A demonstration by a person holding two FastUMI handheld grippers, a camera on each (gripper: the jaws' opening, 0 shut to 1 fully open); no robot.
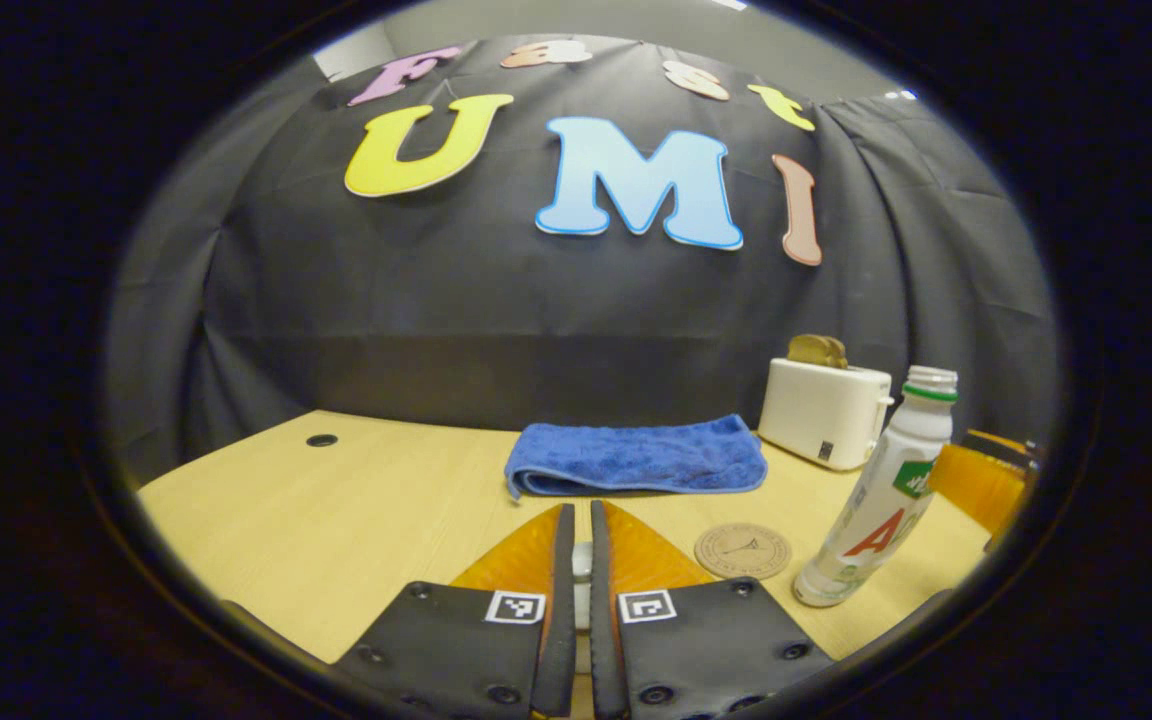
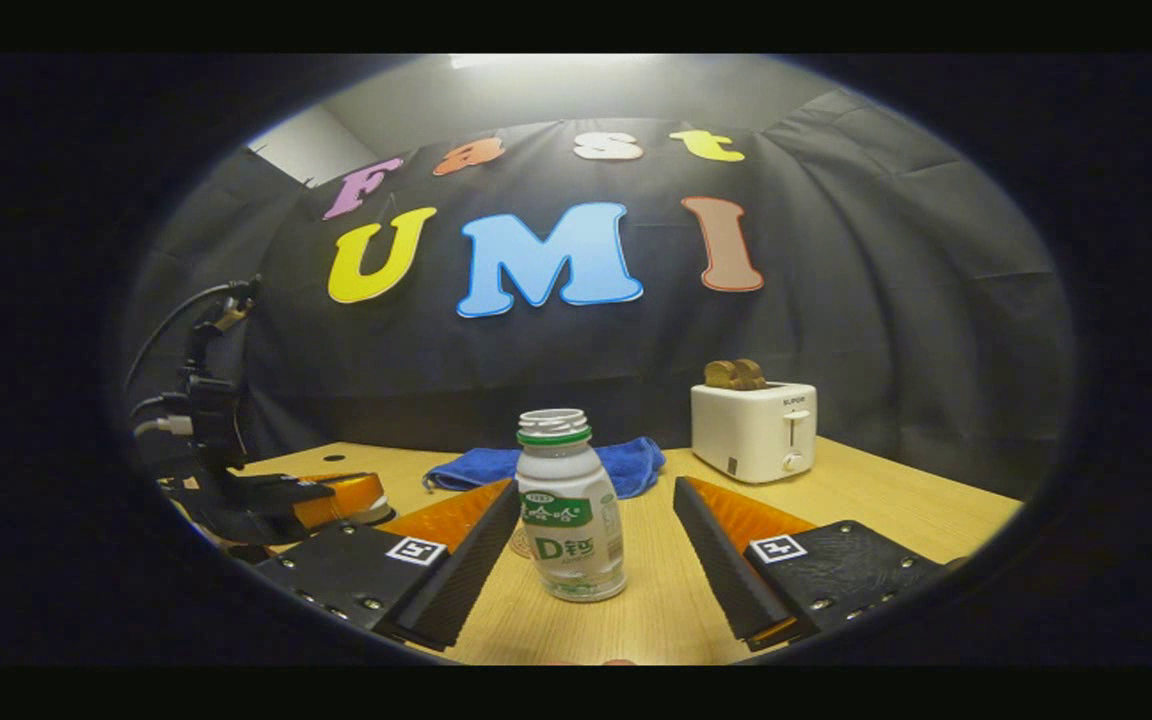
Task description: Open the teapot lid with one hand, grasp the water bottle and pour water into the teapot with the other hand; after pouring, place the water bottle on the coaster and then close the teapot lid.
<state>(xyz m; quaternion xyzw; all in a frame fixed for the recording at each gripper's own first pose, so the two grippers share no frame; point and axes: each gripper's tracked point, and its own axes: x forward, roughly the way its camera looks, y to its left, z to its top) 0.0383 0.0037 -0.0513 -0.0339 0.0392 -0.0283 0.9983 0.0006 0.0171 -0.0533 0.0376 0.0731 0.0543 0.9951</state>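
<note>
The water bottle (image 2: 570, 507) — a smooth, white, capless plastic cylinder with a ribbed neck — stands upright on the pale wood-grain desk (image 2: 866, 500), between the spread fingers of the right tongs (image 2: 596, 560), which do not touch it. Just beside the bottle lies the round, flat coaster (image 1: 742, 551). Behind the bottle sit a folded, fluffy blue towel (image 1: 636, 457) and a boxy white toaster (image 2: 754, 430) with toast. The left tongs (image 1: 581, 560) are nearly closed, pinching a small whitish piece — what it is, I cannot tell.
</note>
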